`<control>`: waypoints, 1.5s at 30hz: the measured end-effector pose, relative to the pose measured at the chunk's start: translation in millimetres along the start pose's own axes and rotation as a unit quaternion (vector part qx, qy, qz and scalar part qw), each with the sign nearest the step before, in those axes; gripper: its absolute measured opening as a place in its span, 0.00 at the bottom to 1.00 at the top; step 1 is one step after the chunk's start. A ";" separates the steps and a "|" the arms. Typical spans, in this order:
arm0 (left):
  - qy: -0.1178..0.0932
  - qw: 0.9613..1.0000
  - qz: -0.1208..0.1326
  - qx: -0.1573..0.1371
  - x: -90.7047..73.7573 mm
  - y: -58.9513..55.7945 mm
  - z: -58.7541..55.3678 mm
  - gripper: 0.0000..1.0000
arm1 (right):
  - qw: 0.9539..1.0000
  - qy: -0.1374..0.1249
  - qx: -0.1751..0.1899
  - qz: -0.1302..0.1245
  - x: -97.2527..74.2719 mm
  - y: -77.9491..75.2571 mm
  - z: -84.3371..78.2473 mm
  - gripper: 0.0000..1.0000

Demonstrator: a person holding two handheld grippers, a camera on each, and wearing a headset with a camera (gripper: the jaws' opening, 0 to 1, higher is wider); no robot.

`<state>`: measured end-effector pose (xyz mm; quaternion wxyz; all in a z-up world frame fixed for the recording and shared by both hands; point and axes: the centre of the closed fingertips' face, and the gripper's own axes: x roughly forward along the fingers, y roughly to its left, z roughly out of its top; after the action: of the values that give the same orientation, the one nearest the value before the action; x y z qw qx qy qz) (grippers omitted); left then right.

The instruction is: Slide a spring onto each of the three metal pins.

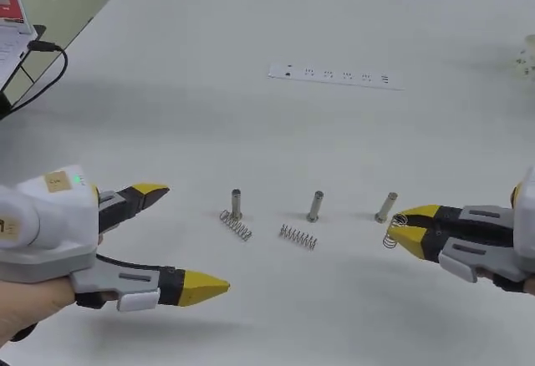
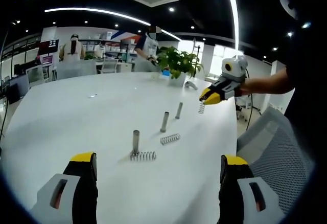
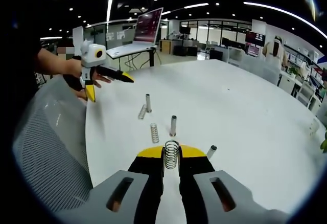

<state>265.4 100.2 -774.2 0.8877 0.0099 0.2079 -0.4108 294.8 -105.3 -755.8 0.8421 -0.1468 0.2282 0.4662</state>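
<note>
Three short metal pins stand upright in a row on the white table: left pin point(image 1: 236, 203), middle pin point(image 1: 316, 205), right pin point(image 1: 388, 206). One spring point(image 1: 236, 225) lies at the foot of the left pin, another spring point(image 1: 298, 236) lies in front of the middle pin. My right gripper point(image 1: 406, 231) is shut on a third spring point(image 3: 171, 154), held just beside the right pin point(image 3: 211, 151). My left gripper point(image 1: 185, 236) hovers open left of the pins, with nothing between its jaws; the left pin point(image 2: 136, 141) and its spring point(image 2: 143, 156) lie ahead of it.
A white power strip point(image 1: 334, 75) lies further back on the table. A laptop point(image 1: 10, 23) with a black cable point(image 1: 42, 78) sits at the far left edge. A potted plant point(image 2: 176, 64) stands at the table's far end, and people stand behind it.
</note>
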 end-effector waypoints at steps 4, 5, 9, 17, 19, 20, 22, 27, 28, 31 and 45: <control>0.001 1.000 0.000 0.000 0.3 -0.2 -0.6 0.98 | 1.000 -0.003 0.011 -0.017 -0.9 -10.6 -2.2 0.08; 0.000 1.000 0.000 0.000 0.3 0.0 -0.5 0.98 | 1.000 -0.003 0.015 -0.021 -1.2 -12.9 -2.5 0.08; 0.001 1.000 0.000 -0.001 0.2 -0.4 -1.1 0.98 | 0.999 -0.009 0.024 -0.030 -1.6 -18.1 -1.4 0.08; 0.004 1.000 0.000 -0.002 0.0 -1.3 -4.1 0.98 | 0.997 -0.020 0.041 -0.057 -1.2 -38.2 5.7 0.08; 0.005 1.000 0.000 -0.003 -0.2 -1.6 -4.6 0.98 | 0.996 -0.028 0.049 -0.065 -1.2 -46.0 8.9 0.08; 0.004 1.000 0.000 -0.003 -0.2 -1.4 -4.7 0.98 | 0.996 -0.029 0.051 -0.068 -1.2 -48.4 10.1 0.08; 0.005 1.000 0.001 -0.002 -0.3 -1.3 -5.2 0.98 | 0.995 -0.032 0.050 -0.076 -1.1 -53.2 12.9 0.08; 0.005 1.000 0.001 -0.004 -0.5 -1.5 -5.9 0.98 | 0.992 -0.050 0.071 -0.089 -0.2 -64.7 21.8 0.08; 0.005 1.000 0.002 -0.004 -0.7 -1.1 -6.1 0.98 | 0.992 -0.052 0.074 -0.089 0.1 -66.1 22.7 0.08; 0.005 1.000 0.003 -0.005 -1.2 0.0 -6.1 0.98 | 0.991 -0.055 0.078 -0.093 2.0 -69.9 24.7 0.08; 0.001 1.000 0.009 -0.006 -4.7 5.9 -3.0 0.98 | 0.992 -0.045 0.075 -0.087 15.5 -72.3 22.4 0.08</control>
<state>265.9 108.1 -776.0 0.8910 0.0072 0.2112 -0.4019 369.1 -121.6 -742.2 0.8976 -0.0819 0.2104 0.3787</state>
